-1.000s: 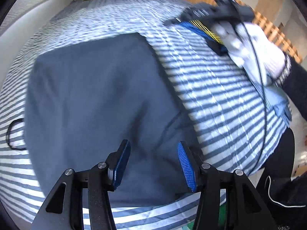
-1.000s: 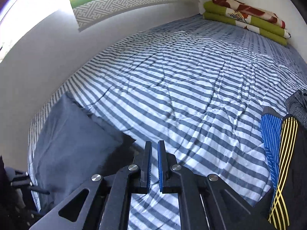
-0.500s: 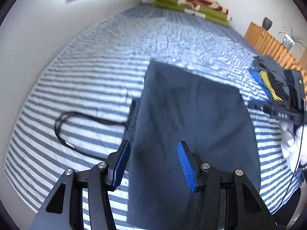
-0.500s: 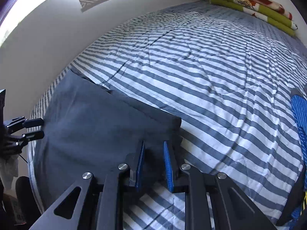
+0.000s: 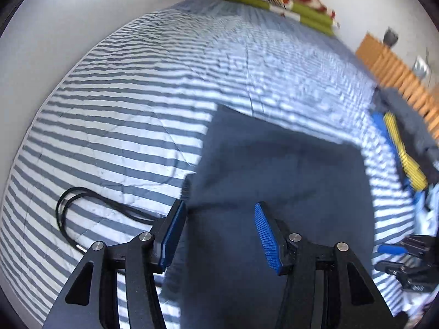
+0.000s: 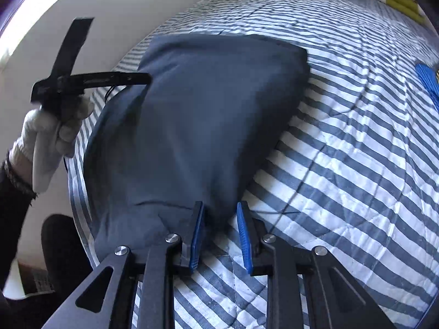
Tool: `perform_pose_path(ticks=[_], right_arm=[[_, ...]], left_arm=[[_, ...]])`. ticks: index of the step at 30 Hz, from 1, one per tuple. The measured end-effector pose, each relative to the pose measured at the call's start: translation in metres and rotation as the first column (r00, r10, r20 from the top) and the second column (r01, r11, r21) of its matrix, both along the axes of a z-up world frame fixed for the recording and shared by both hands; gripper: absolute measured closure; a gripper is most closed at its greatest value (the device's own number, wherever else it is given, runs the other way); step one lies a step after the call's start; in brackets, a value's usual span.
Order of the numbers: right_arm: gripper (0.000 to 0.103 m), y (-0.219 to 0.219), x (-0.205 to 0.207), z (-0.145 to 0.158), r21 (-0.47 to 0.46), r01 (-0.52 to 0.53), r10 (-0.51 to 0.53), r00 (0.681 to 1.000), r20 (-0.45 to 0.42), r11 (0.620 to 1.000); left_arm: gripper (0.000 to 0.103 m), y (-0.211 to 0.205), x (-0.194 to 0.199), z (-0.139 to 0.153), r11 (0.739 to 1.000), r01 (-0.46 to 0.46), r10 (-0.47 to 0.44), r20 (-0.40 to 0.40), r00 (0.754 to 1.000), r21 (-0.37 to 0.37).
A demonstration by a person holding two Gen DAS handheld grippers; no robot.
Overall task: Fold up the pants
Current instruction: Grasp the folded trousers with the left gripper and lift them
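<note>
The dark blue pants point(image 5: 279, 181) lie folded into a thick rectangle on the striped bedspread point(image 5: 123, 109). My left gripper point(image 5: 219, 211) hovers over their near left edge. Its jaws are opening, and the pads press on nothing. In the right wrist view the pants point(image 6: 205, 109) fill the middle. My right gripper point(image 6: 219, 213) straddles their near corner; its jaws are opening, with fabric between the pads but not pinched. A white-gloved hand point(image 6: 52, 131) holds the left gripper's fingers point(image 6: 109, 78) at the pants' far left side.
A black cable loop point(image 5: 82, 205) lies on the bedspread left of the pants. More clothes, one with blue and yellow stripes point(image 5: 403, 150), are heaped at the right. Folded green blankets point(image 5: 274, 2) sit at the head of the bed beside a wooden slatted frame point(image 5: 397, 76). A white wall point(image 6: 96, 5) borders the bed.
The left gripper swung across the pants to their left edge and its jaws widened. The right gripper came from bare bedspread to the pants' near corner and went from shut to open.
</note>
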State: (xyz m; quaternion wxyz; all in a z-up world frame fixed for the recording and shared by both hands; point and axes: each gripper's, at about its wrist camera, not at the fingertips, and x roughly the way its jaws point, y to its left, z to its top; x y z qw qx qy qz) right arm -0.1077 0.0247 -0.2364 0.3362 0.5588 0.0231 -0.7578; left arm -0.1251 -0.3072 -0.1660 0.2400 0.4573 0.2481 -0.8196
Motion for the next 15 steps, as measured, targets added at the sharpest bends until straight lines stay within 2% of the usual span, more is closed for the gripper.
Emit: perform_pose_path(ticks=[1,2,4,7,10,12,15], right_arm=[[0.063,0.006,-0.003,0.005,-0.011,0.03,-0.03,1.0,0.0,0.999],[0.058,0.013,-0.009,0.008,-0.024,0.063,-0.063,0.998,-0.009,0.998],[0.049,0.024,-0.018,0.013,-0.035,0.112,-0.113,0.993,-0.02,0.993],[0.049,0.028,-0.033,0.007,-0.064,0.15,-0.148,0.988,0.042,0.987],[0.049,0.02,-0.049,-0.003,-0.066,0.153,-0.147,0.985,0.088,0.986],[0.049,0.013,-0.054,-0.009,-0.058,0.144,-0.138,0.986,0.093,0.988],[0.049,0.014,-0.056,-0.015,-0.096,0.164,-0.15,0.979,0.139,0.982]], left_arm=[[0.031,-0.006,0.01,0.006,1.0,-0.01,0.01,-0.018,1.0,0.026],[0.02,-0.012,0.02,0.009,0.998,-0.007,0.009,-0.037,0.999,0.067],[0.016,-0.024,0.033,0.007,0.986,0.011,-0.001,-0.058,0.998,0.168],[0.016,-0.037,0.039,-0.01,0.967,-0.005,0.012,-0.027,1.0,0.256],[0.016,-0.044,0.03,-0.033,0.933,0.007,0.001,-0.024,1.0,0.359],[0.016,-0.043,0.021,-0.046,0.931,0.019,-0.012,-0.019,1.0,0.365],[0.014,-0.042,0.005,-0.06,0.923,0.031,-0.032,-0.004,0.999,0.385]])
